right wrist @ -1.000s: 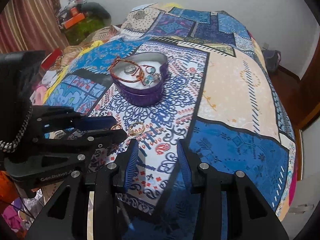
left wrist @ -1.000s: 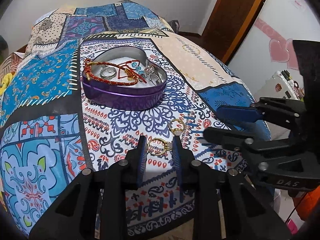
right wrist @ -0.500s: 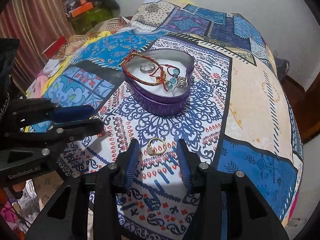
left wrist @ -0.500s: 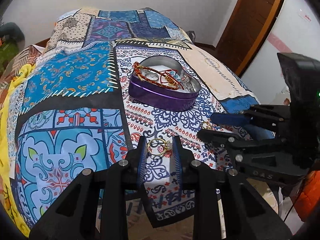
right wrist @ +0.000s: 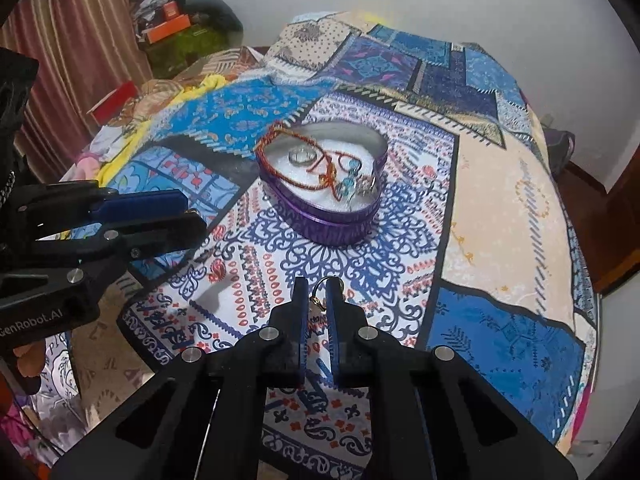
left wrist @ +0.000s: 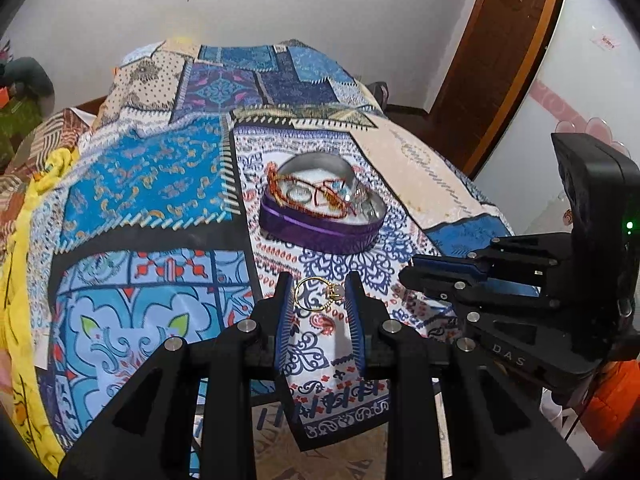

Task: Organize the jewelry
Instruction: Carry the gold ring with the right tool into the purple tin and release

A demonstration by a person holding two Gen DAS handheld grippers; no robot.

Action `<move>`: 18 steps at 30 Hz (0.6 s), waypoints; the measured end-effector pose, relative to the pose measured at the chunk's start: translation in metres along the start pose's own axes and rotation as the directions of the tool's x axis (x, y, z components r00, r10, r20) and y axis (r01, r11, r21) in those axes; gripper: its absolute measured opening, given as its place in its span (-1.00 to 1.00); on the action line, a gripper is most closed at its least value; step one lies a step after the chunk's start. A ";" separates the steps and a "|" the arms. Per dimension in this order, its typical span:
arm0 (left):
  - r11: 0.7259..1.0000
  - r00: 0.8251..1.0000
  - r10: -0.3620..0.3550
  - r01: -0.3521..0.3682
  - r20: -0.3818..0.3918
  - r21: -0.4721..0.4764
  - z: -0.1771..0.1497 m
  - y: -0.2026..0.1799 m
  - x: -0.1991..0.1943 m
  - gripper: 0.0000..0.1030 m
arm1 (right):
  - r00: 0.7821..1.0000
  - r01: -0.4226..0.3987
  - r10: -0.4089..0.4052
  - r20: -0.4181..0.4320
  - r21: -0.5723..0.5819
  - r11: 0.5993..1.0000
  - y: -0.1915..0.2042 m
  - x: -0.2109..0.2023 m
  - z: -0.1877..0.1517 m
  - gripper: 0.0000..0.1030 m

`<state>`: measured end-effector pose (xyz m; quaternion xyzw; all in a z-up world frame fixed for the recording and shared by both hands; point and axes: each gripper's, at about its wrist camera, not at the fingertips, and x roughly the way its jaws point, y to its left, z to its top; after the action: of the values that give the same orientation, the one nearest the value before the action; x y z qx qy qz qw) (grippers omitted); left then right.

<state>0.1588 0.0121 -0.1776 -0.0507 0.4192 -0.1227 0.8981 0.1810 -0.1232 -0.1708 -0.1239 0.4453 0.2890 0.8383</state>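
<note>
A purple heart-shaped tin point(left wrist: 320, 236) point(right wrist: 332, 224) sits on the patchwork bedspread point(left wrist: 152, 184). It holds a red cord bracelet point(right wrist: 280, 160), a silver ring and blue beads. My left gripper point(left wrist: 318, 284) is shut on a gold ring with a pale stone point(left wrist: 336, 292), held above the cloth in front of the tin. My right gripper point(right wrist: 317, 286) is closing tight on a second gold ring point(right wrist: 317, 299), whose hoop pokes up between the pads just above the cloth. Each gripper shows in the other's view: the right gripper point(left wrist: 412, 274) and the left gripper point(right wrist: 196, 212).
The bed's near edge falls away just below both grippers. A brown door point(left wrist: 500, 60) stands to the right of the bed. A curtain point(right wrist: 72, 40) and piled clutter point(right wrist: 176, 28) lie beyond its left side. Yellow cloth point(left wrist: 36, 184) bunches at the left edge.
The right jaws closed onto the gold ring that lay on the cloth between them. The left gripper rose and drew back from the tin with its ring still held.
</note>
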 end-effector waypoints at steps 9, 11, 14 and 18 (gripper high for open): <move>1.000 0.998 0.012 -0.013 0.062 0.012 0.018 0.001 -0.015 -0.52 | 0.995 0.008 -0.010 0.097 0.017 1.000 -0.004 -0.027 0.016 -0.85; 1.000 0.997 0.015 -0.016 0.077 0.014 0.024 0.002 -0.017 -0.51 | 0.993 0.010 -0.012 0.118 0.020 1.000 -0.005 -0.031 0.022 -0.85; 1.000 0.995 0.015 -0.017 0.102 0.017 0.034 0.003 -0.021 -0.51 | 0.990 0.007 -0.011 0.142 0.026 1.000 -0.006 -0.034 0.030 -0.85; 1.000 0.992 0.010 -0.012 0.124 0.018 0.044 0.004 -0.021 -0.51 | 0.987 0.004 -0.009 0.162 0.028 1.000 -0.006 -0.034 0.038 -0.85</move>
<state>0.1805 0.0207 -0.1341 -0.0475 0.3617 -0.1182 0.9235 0.1953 -0.1228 -0.1219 -0.0899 0.3790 0.2894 0.8744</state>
